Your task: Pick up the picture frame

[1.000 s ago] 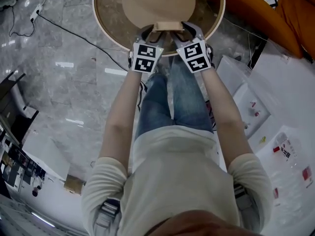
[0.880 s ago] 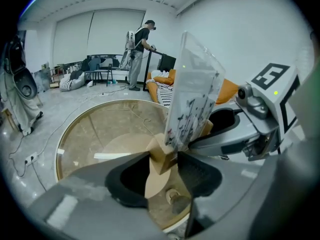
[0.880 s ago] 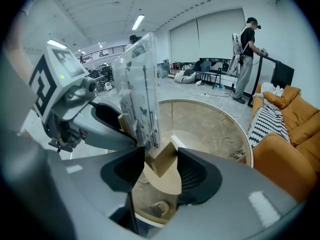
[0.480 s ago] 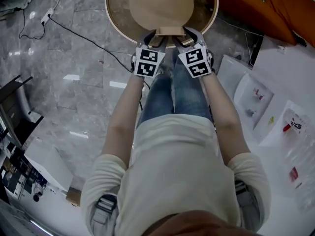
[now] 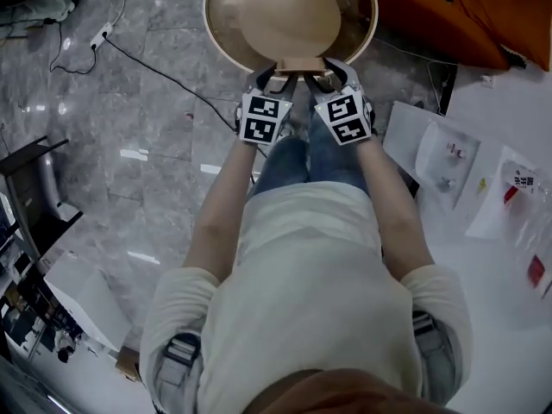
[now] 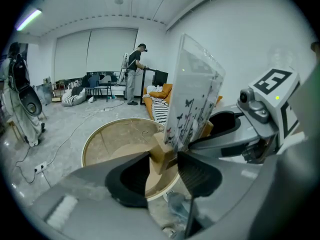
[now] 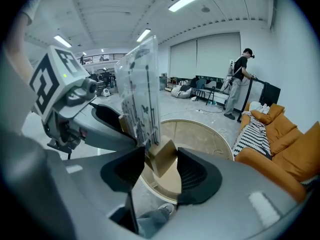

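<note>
Left gripper (image 5: 274,78) and right gripper (image 5: 331,72) each clamp one end of the picture frame (image 5: 302,64), upright above the round table (image 5: 217,37).

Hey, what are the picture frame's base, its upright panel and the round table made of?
The picture frame base looks like pale, matte wood, tan and blocky. Panel: clear acrylic or glass, see-through and glossy, printed with butterflies. Round table: probably a tinted glass top, which mirrors a ceiling light, in a pale wood rim.
</note>
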A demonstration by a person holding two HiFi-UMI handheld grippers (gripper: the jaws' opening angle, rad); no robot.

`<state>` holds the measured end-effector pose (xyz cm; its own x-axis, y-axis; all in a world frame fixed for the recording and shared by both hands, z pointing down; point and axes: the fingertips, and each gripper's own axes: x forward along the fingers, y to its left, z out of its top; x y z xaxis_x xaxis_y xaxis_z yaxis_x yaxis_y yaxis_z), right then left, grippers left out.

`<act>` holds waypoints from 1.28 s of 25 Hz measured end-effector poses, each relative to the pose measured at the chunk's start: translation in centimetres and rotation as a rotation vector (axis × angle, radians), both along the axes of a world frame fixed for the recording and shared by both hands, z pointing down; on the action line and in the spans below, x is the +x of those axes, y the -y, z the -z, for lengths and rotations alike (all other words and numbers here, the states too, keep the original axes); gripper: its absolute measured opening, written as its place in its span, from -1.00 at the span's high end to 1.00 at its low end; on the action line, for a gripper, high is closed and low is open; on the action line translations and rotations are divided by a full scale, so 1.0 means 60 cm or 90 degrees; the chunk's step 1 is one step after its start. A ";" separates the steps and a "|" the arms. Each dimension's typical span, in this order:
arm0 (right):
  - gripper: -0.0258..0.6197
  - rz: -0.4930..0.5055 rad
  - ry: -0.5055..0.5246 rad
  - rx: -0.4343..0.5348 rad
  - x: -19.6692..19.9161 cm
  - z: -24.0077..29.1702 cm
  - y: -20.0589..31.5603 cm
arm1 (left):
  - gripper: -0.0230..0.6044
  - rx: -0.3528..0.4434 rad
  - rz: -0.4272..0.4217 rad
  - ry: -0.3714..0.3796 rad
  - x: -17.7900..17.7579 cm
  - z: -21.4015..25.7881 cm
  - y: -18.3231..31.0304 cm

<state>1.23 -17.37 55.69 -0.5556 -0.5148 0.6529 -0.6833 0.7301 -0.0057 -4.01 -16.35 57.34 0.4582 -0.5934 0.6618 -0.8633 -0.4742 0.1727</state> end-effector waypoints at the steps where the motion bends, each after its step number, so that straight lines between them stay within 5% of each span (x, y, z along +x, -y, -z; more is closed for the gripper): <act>1: 0.29 0.001 0.002 0.004 -0.002 0.009 -0.007 | 0.37 0.004 0.001 0.000 -0.002 0.010 -0.007; 16: 0.29 0.004 -0.001 0.062 -0.033 0.147 -0.086 | 0.37 0.064 -0.004 -0.018 -0.032 0.155 -0.080; 32: 0.30 -0.009 0.022 0.083 -0.034 0.214 -0.164 | 0.37 0.087 -0.028 -0.021 -0.035 0.218 -0.154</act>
<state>-0.81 -7.51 42.83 -0.5686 -0.6016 0.5611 -0.6941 0.7169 0.0652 -6.13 -7.09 44.25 0.5063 -0.6560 0.5598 -0.8360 -0.5325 0.1321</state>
